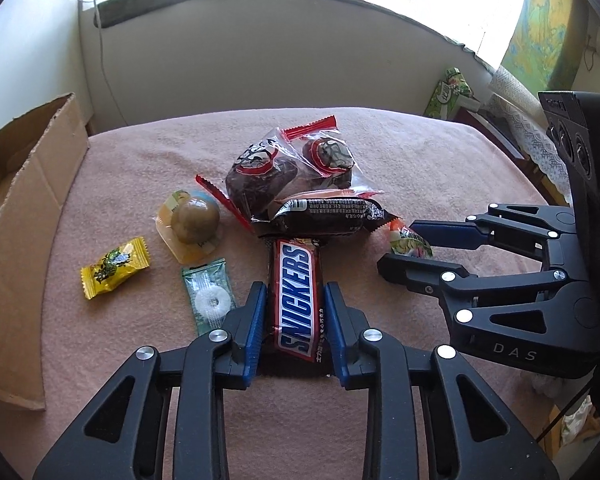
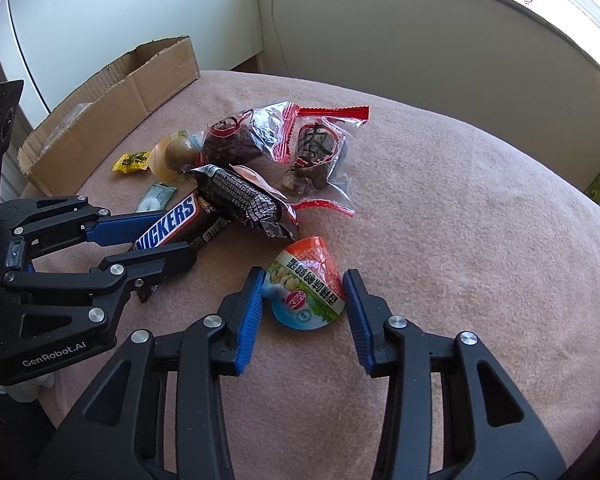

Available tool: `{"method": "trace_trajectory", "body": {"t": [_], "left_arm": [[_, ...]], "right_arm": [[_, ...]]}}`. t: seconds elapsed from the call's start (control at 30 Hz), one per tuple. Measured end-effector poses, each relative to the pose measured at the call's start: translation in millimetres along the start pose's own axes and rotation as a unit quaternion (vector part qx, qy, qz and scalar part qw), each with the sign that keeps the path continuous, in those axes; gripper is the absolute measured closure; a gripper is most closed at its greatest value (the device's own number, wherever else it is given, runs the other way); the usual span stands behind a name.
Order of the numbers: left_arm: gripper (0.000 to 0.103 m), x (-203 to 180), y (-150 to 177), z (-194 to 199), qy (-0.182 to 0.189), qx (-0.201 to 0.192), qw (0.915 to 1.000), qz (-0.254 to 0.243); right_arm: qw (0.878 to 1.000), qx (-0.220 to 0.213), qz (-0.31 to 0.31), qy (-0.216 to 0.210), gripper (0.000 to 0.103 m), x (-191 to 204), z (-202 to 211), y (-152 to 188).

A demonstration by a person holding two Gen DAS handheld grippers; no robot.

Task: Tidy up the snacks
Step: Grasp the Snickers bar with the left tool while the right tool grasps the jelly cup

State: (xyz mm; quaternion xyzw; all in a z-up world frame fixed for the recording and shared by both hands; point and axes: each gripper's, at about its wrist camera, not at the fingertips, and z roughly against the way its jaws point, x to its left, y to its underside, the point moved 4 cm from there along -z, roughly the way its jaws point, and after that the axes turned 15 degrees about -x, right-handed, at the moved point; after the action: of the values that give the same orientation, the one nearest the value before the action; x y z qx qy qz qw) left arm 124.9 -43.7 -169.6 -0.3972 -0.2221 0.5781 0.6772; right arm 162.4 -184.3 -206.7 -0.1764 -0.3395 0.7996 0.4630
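two grippers around separate snacks

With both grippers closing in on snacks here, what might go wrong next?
The Snickers bar has its far end tucked under the black wrapped snack, so lifting it with the left gripper may drag or tip the pile. The right gripper straddles a rounded jelly cup, which may squirt out when squeezed.

The left gripper has its jaws pressed against a Snickers bar on the pink blanket.
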Motion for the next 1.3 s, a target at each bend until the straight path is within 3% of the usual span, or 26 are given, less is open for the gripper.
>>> {"method": "trace_trajectory", "body": {"t": [0.6,0.9,1.3], "left_arm": [[0.076,2.2,-5.4,34.3,0.014,-0.036,0.9992,0.009],[0.076,23.6,-20.2,63.6,0.003,-0.071,0.9973,0.02],[0.076,77.9,-34.7,93.3,-0.039,-0.107,0.9923,0.05]], "right_arm": [[1.0,-0.017,-0.018,0.005,0.062,1.3,22.3,0.2],[0.999,-0.049,-0.008,-0.008,0.062,25.3,38.6,-29.0],[0.995,-0.081,0.016,-0.048,0.062,80.2,29.3,-73.5]]}}
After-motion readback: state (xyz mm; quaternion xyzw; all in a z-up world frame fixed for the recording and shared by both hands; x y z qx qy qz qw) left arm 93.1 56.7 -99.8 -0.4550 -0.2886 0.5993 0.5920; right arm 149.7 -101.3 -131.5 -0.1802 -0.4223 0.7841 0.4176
